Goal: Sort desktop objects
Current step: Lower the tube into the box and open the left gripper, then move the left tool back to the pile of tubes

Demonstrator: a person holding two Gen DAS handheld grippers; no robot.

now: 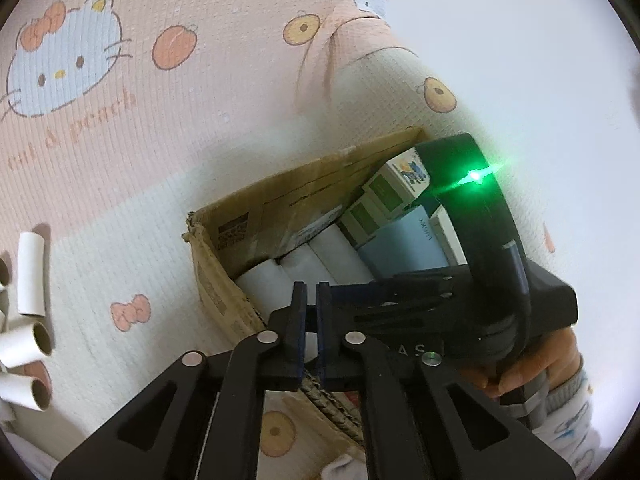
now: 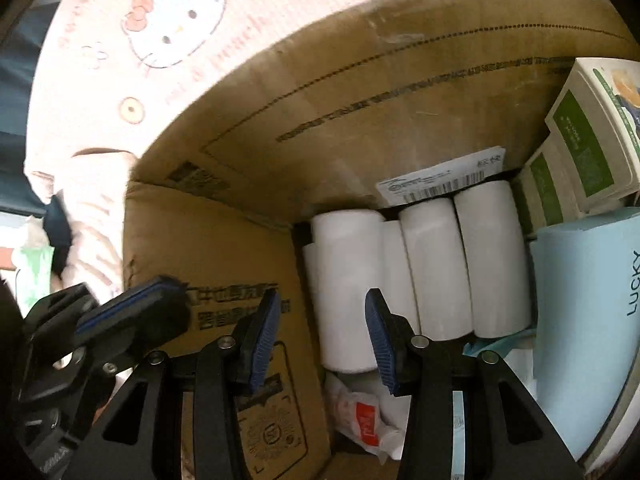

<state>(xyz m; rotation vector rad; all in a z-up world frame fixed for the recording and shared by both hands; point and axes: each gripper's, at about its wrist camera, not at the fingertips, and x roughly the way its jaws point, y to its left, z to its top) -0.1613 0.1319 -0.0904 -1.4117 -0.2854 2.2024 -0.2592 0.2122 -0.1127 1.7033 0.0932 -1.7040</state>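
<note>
An open cardboard box (image 1: 256, 216) (image 2: 360, 100) stands on a pink cat-print cloth (image 1: 120, 128). White rolls (image 1: 264, 280) (image 2: 436, 268) lie side by side in it. Beside them are a light blue box (image 2: 580, 320) and green-and-white cartons (image 2: 588, 144). My left gripper (image 1: 311, 292) is shut to a thin slit above the box's near wall, with nothing seen between its pads. My right gripper (image 2: 324, 296) hangs open inside the box over a white roll (image 2: 344, 288), touching nothing. Its black body (image 1: 480, 232) shows in the left wrist view, held by a hand (image 1: 520, 372).
Several white cardboard tubes (image 1: 31, 276) lie on the cloth at the far left. A crumpled packet with a red label (image 2: 364, 416) sits on the box floor under the right gripper. The left gripper's fingers (image 2: 152, 304) are at the box's left wall.
</note>
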